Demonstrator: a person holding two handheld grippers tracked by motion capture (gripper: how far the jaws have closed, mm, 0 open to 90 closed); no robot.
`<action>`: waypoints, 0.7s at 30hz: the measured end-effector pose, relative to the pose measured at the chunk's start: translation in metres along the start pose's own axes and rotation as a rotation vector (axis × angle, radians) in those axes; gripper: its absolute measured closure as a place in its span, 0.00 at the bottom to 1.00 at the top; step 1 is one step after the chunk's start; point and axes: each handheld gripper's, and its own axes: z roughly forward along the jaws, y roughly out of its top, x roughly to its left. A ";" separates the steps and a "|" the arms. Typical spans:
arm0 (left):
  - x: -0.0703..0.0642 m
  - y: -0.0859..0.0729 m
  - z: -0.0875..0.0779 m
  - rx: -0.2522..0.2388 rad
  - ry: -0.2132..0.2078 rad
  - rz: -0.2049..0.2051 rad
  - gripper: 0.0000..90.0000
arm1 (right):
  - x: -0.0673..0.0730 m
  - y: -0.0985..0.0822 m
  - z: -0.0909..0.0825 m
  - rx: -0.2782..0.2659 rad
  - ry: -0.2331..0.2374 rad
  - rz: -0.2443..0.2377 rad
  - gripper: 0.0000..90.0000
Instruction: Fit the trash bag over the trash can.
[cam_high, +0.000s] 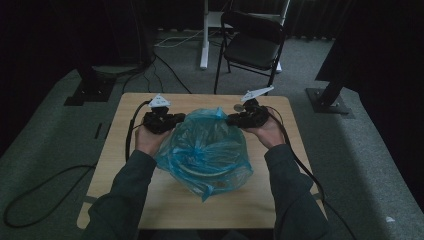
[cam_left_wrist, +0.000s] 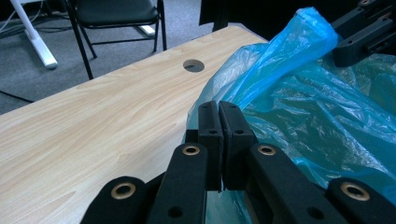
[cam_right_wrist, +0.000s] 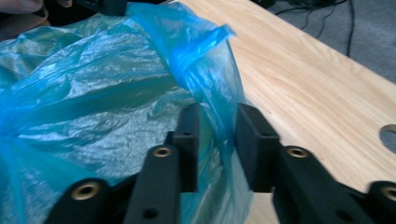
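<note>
A pale wooden table (cam_high: 150, 200) is shown on grey carpet in a dim room. Nearest the camera, two dark green sleeves (cam_high: 125, 200) are seen entering from below. At mid-table a crumpled blue plastic bag (cam_high: 205, 150) is spread, a pale ring-shaped object (not identifiable) being visible through it. The bag is flanked by both tools. The left gripper (cam_left_wrist: 219, 119) is clenched at the bag's edge; whether film is pinched cannot be told. The right gripper (cam_right_wrist: 215, 140) is held apart, a fold of the bag being passed between its jaws without being pressed. A round hole (cam_left_wrist: 193, 65) is cut in the tabletop. Beyond the table, a black chair (cam_high: 252, 42) is placed.
</note>
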 end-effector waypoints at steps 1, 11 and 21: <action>0.001 0.000 0.000 -0.002 0.005 -0.001 0.98 | 0.000 0.000 0.001 -0.005 -0.010 0.001 0.73; 0.007 0.000 -0.005 -0.031 0.021 -0.018 0.99 | -0.002 0.003 -0.003 -0.077 -0.024 0.009 0.85; 0.004 0.007 -0.002 -0.039 0.025 -0.009 0.99 | -0.002 0.006 -0.003 -0.091 -0.061 0.005 0.97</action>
